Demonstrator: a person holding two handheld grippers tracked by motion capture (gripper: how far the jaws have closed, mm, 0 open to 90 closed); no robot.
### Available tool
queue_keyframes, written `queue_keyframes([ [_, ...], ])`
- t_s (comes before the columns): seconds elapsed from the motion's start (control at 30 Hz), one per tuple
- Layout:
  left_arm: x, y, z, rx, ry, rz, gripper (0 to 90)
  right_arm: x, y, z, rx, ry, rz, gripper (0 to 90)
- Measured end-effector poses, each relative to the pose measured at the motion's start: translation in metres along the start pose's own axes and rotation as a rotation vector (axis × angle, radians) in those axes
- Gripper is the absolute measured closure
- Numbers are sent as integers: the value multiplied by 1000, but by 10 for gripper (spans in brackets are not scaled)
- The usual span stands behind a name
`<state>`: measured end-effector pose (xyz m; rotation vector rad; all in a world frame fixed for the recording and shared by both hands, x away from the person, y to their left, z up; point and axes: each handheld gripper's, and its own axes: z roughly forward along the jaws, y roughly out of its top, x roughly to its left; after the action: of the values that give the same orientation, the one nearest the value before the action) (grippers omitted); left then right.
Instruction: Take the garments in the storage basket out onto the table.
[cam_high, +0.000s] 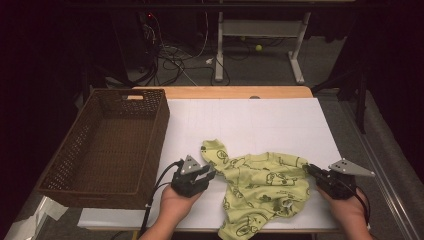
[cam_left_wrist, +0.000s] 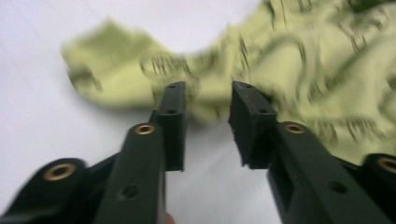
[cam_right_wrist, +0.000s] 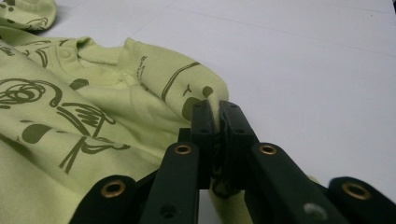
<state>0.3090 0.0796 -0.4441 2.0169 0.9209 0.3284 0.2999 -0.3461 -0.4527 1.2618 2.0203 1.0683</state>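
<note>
1. Right gripper (cam_right_wrist: 215, 114) clamps the shirt (cam_high: 260, 187) sleeve; keep it pinned.
2. Left gripper (cam_left_wrist: 208, 105) stands open, nothing held; drive it onto the near sleeve, then close.
3. Shirt lies crumpled, right of the basket (cam_high: 107, 150).

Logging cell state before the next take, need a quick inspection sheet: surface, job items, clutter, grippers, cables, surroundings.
Surface: white sheet on a wooden table, flat.
Job's things: green garment crumpled near the front edge; wicker basket at left, nothing in it.
Clutter: nothing seen on the sheet.
Grippers: left hand-held gripper open, jaws apart, no cloth between them, just short of the garment; right hand-held gripper shut on the garment's edge.
Cables: black cable trails from the left hand-held gripper; loose wires on the floor behind.
Surroundings: dark room, desk legs beyond, small yellow ball on the floor.
</note>
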Motion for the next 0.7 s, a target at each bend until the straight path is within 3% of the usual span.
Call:
queue_keyframes([
  [0.07, 3, 16, 10, -11, 22, 24, 527, 0, 0, 0, -2, 1, -3, 862],
  [0.13, 10, 30, 27, 6, 110, 46, 420, 0, 0, 0, 0, 0, -2, 862],
  [0.17, 18, 36, 36, 25, 127, 38, 362, 0, 0, 0, 2, -2, 5, 861],
  [0.2, 26, 41, 44, 49, 144, 27, 362, 0, 0, 0, 2, 0, 5, 862],
  [0.3, 47, 44, 66, 103, 159, -38, 361, 0, 0, 0, 2, 0, 3, 861],
  [0.43, 58, 37, 82, 182, 138, -97, 364, -2, -1, 2, -2, 11, 5, 862],
  [0.47, 56, 36, 82, 178, 144, -81, 391, -2, -1, 2, 2, 7, 5, 862],
  [0.5, 54, 36, 81, 186, 163, -60, 474, -2, -1, 2, 1, 10, 1, 862],
  [0.6, 54, 32, 72, 173, 154, -67, 724, -1, -1, 4, 3, 23, 2, 862],
  [0.63, 54, 30, 68, 164, 146, -81, 778, -1, -1, 4, 2, 23, 1, 862],
  [0.7, 50, 25, 59, 163, 167, -65, 804, -1, -1, 4, 3, 23, 3, 862],
])
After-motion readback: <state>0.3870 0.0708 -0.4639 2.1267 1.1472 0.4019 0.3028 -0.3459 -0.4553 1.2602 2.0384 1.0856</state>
